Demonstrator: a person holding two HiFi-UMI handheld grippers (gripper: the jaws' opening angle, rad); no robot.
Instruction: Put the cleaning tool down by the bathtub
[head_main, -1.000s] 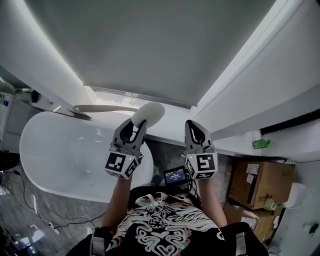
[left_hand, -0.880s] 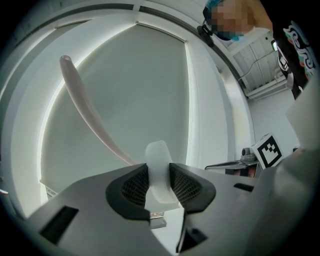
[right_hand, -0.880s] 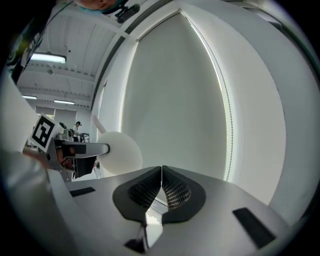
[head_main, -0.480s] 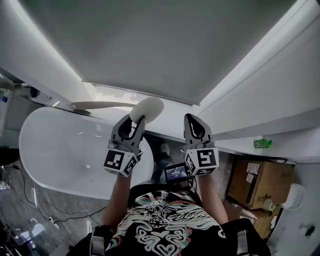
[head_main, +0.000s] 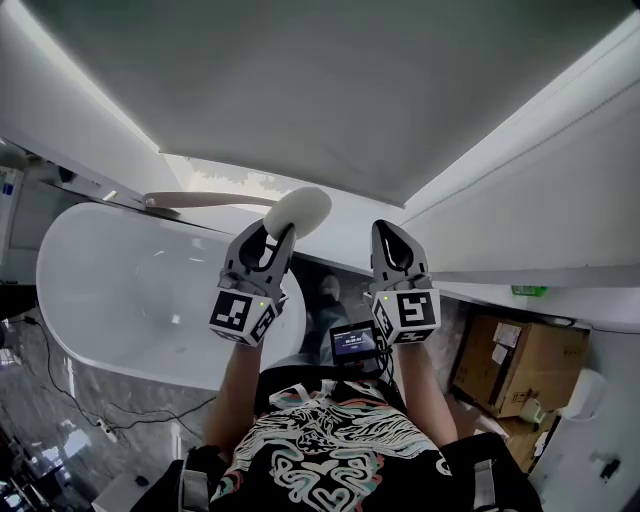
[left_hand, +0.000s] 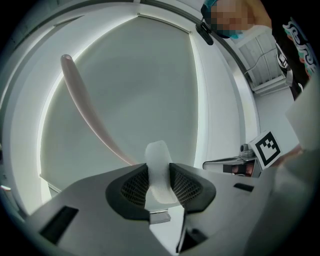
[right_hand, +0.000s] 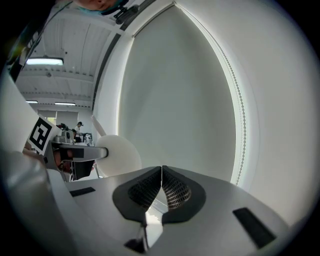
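Your left tool (head_main: 272, 236) (left_hand: 160, 184) is clamped on the white pad head of the long-handled scrubber (head_main: 298, 212) (left_hand: 158, 167), and both pads press its sides. The handle (head_main: 200, 199) (left_hand: 89, 114) runs from that head toward the left of the head view. Its long axis lies roughly level, above the far rim of the bathtub (head_main: 120, 300).

Your right tool (head_main: 392, 240) (right_hand: 161, 186) is just right of the left one, jaws together with nothing between them. The scrubber is off to its left.

The put-down spot is probably the strip of dark floor (head_main: 318, 312) beside the tub's right end, below and just behind the left tool. That makes the left hand the nearer one, and the move is mostly downward. Mind the handle, which may catch the tub rim.

The room is narrow, with a grey panel (head_main: 300, 90) ahead and white walls either side. A cardboard box (head_main: 520, 370) sits at lower right.
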